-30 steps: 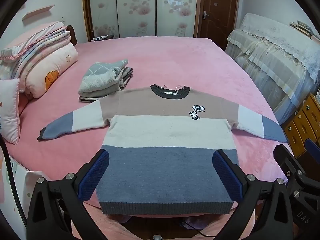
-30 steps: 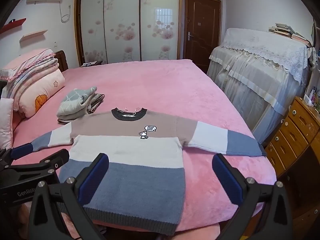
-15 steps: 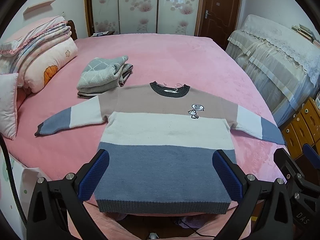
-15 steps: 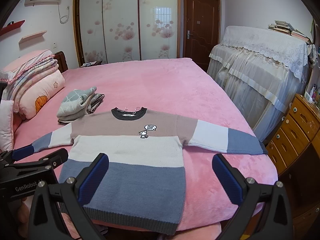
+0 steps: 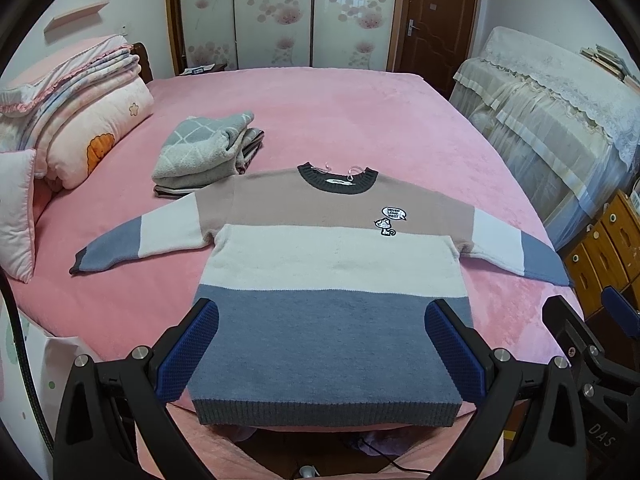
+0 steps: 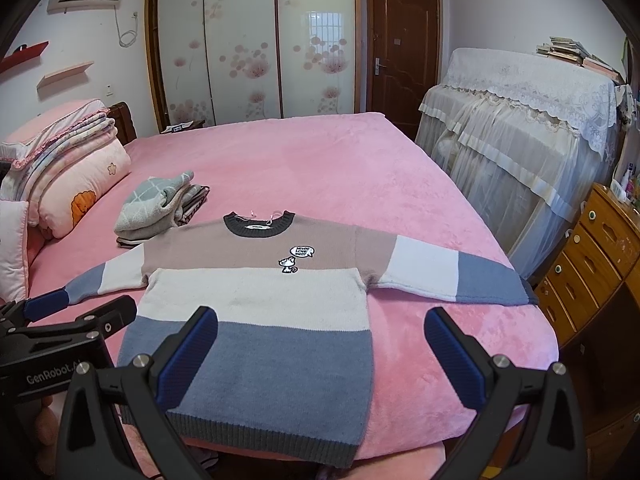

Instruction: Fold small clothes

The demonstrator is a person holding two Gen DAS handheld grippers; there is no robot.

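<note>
A small striped sweater (image 5: 328, 264) (image 6: 256, 300) lies flat and face up on the pink bed (image 5: 340, 120), sleeves spread out, dark collar away from me, hem at the near edge. Its bands run tan, cream and blue-grey, with a cat patch (image 5: 386, 226) on the chest. My left gripper (image 5: 322, 346) hovers open over the hem, blue pads wide apart and holding nothing. My right gripper (image 6: 320, 350) is open too, above the sweater's right hem corner. The left gripper's body (image 6: 60, 332) shows at the left edge of the right wrist view.
A stack of folded clothes (image 5: 204, 152) sits beyond the sweater's left sleeve. Folded quilts and pillows (image 5: 80, 116) lie at the bed's left. A lace-covered cabinet (image 6: 520, 120) and wooden drawers (image 6: 592, 264) stand on the right. Wardrobe doors and a brown door are behind.
Both grippers have risen and drawn back slightly from the bed, so more of the room shows. The sweater has not moved and both grippers stay open.
</note>
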